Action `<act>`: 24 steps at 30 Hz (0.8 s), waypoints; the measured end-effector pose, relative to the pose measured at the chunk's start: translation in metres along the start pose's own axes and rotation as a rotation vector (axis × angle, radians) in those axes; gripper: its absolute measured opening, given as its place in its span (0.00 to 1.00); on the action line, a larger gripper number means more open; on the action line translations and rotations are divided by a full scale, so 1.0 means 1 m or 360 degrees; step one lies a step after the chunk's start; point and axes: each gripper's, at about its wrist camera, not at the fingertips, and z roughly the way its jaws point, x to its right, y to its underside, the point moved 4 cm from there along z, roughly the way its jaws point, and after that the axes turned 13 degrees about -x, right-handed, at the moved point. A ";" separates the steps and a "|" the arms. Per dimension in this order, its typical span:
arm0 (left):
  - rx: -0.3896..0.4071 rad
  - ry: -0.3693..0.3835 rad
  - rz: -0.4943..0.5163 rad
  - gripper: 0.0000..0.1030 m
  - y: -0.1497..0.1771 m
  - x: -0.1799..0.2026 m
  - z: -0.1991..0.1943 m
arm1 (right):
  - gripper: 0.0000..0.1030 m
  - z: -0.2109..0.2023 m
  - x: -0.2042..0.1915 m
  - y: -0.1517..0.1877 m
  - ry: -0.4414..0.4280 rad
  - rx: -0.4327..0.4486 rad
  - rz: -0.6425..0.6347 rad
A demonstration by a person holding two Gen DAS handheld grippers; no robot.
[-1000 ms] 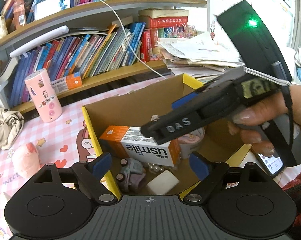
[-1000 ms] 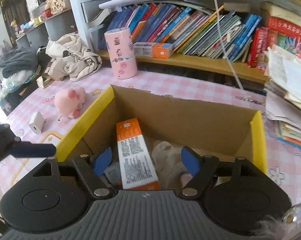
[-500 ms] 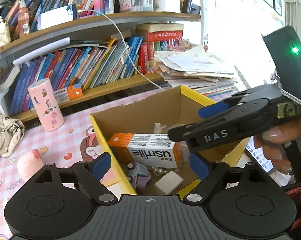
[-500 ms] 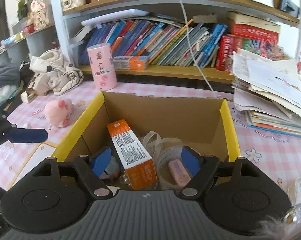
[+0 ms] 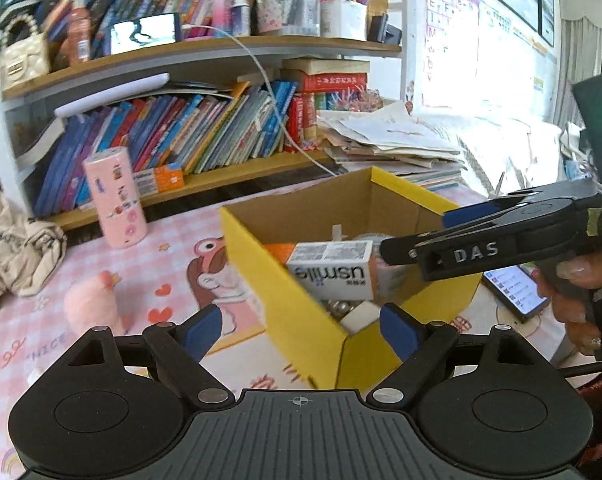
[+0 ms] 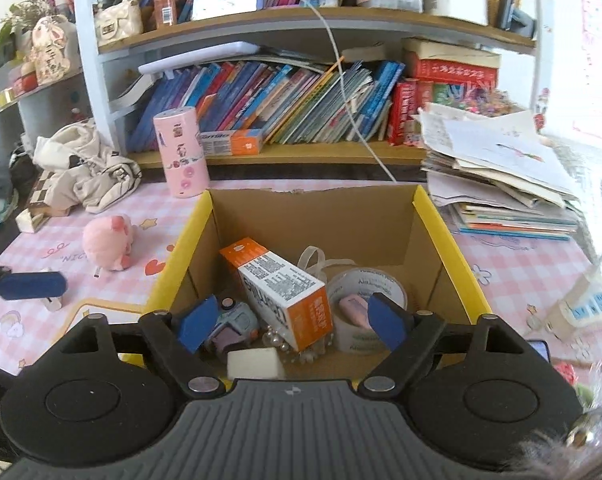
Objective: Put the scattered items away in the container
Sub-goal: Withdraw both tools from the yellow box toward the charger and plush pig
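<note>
Right wrist view, looking into yellow-rimmed cardboard box (image 6: 445,236): one orange-white carton (image 6: 279,292) reading "usmile", one tape roll (image 6: 365,292), one toy car (image 6: 233,324), pearls, one white block (image 6: 253,362). Right gripper (image 6: 289,320) fingers apart, empty, over near edge. Left wrist view only – "DAS" on right gripper's side, phone (image 5: 515,288) right of box. Left gripper (image 5: 301,330) fingers apart, empty. One pink plush (image 6: 107,242) out on mat, left of box – "NICE" printed nearby.

Box (image 5: 301,312) near wall hides most of my view inside; only usmile carton (image 5: 333,274) end and pearls (image 5: 337,307) peek over. My right tongs (image 5: 417,236) cover carton's far end. Phone (image 5: 517,290) beside box half hidden. Toy car (image 6: 237,324) partly behind my pad (image 6: 199,322).
</note>
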 end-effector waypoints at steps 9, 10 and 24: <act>0.0018 0.0011 -0.0092 0.92 0.034 -0.035 -0.025 | 0.87 -0.023 -0.040 0.031 0.0159 0.0010 0.0006; 0.0025 0.0009 -0.0090 0.92 0.037 -0.038 -0.028 | 0.88 -0.025 -0.044 0.036 0.0182 0.0010 0.0006; -0.0109 -0.0013 0.0002 0.93 0.087 -0.061 -0.046 | 0.95 -0.018 -0.093 0.093 0.0290 -0.0163 0.0055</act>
